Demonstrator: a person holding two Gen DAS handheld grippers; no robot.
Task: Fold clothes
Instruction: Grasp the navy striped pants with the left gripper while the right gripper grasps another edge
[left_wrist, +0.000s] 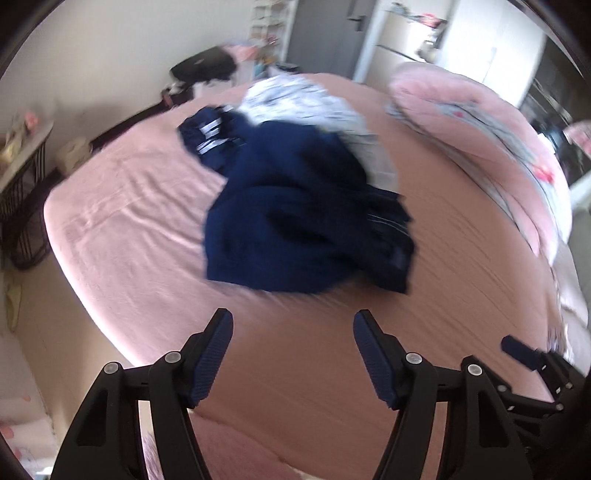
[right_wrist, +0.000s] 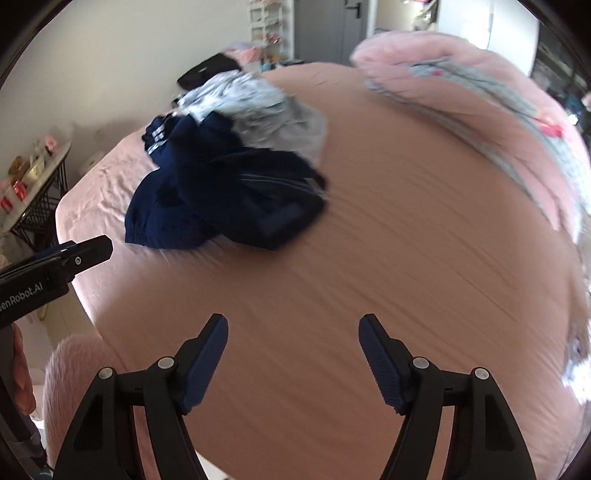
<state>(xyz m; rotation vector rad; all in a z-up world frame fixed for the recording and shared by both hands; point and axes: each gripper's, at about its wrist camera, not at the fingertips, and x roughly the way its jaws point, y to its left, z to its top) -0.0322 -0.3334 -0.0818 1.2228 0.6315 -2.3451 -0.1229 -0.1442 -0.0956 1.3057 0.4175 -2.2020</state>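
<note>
Both frames motion-blurred. My left hand-held gripper (left_wrist: 291, 321) is spread wide, nothing between the pads, hovering over the near edge of the bed (left_wrist: 129, 221). My right hand-held gripper (right_wrist: 293, 325) is the same: jaws apart, holding nothing, above bare pink sheet.

Clothes are in a loose pile mid-bed, well apart from both grippers. The navy garment (left_wrist: 295, 218) is crumpled, with white stripes showing at its far end. The grey-white garment (left_wrist: 295, 99) lies behind it, touching, partly tucked under the navy. Nothing is folded.

A rolled pink duvet (left_wrist: 480, 129) runs along the right side of the bed. Containers: only a black bag (left_wrist: 205, 66) past the far edge, contents not visible. A side table (right_wrist: 37, 177) at left carries small items, too blurred to identify.
</note>
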